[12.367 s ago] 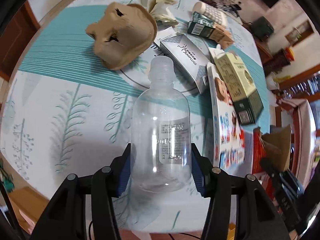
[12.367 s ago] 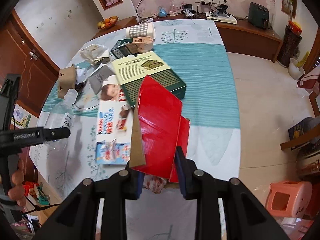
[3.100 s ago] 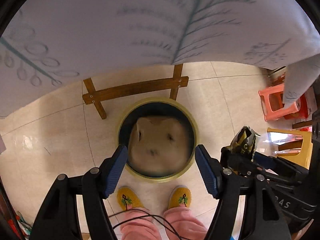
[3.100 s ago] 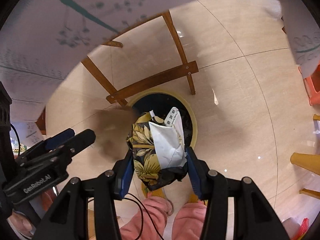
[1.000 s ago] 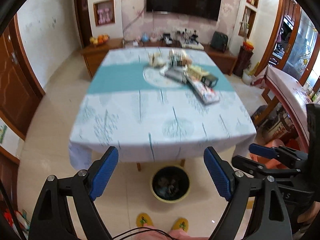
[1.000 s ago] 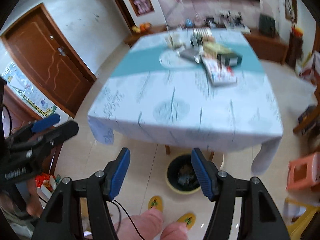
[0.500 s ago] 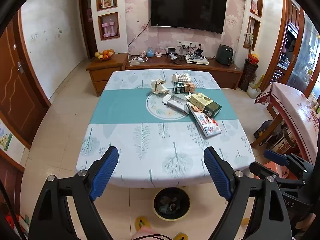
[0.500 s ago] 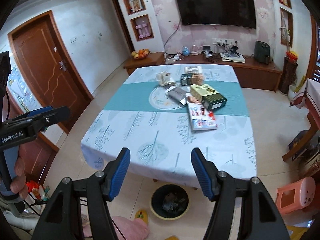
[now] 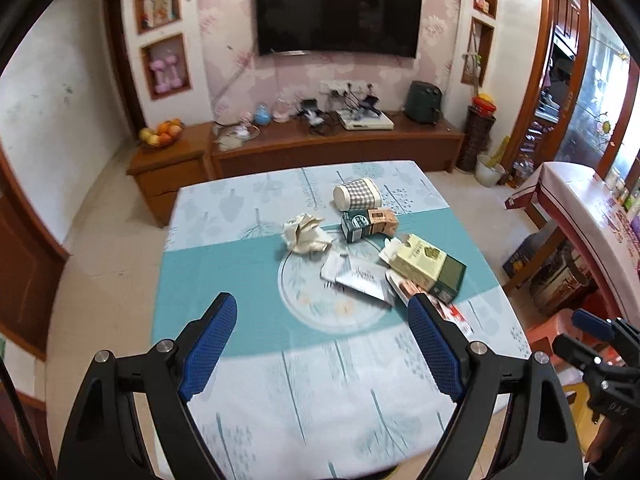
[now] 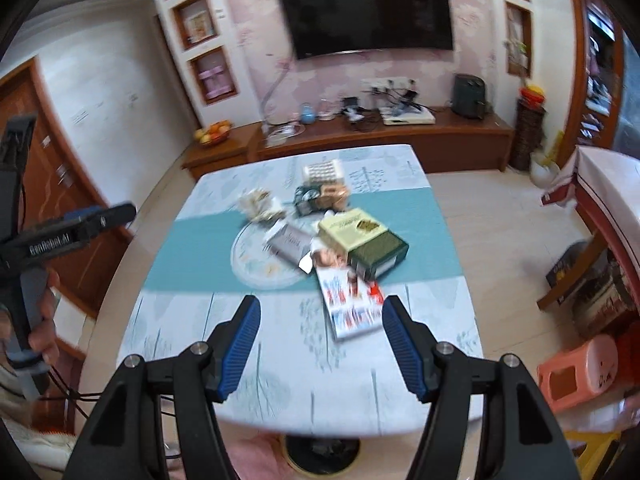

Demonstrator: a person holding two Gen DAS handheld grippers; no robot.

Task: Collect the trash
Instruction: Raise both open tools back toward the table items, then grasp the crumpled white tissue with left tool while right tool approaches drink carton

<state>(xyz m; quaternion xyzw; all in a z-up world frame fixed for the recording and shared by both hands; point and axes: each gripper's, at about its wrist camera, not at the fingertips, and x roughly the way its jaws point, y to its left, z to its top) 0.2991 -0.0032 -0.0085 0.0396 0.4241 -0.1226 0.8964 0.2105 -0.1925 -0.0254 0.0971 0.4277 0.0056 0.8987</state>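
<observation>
Both grippers have swung up from the bin under the table and now look across the tabletop, with the brown pulp tray, clear bottle, red carton and floral wrapper gone from it. Remaining trash sits clustered past the table's centre: a crumpled paper wad point(image 9: 305, 233) at eleven o'clock of the cluster, a checked cup point(image 9: 357, 197) lying at twelve, a dark green carton point(image 9: 368, 224) just below it, a silver box point(image 9: 360, 278) in the middle, a green-and-cream box point(image 9: 428, 266) at three, and a flat printed packet point(image 10: 352, 304) at five. The left gripper point(image 9: 320, 344) is spread wide and empty; the right gripper point(image 10: 320, 344) is parted and empty too. The bin point(image 10: 320, 454) shows at the table's near edge. By my reckoning, roughly half remains.
</observation>
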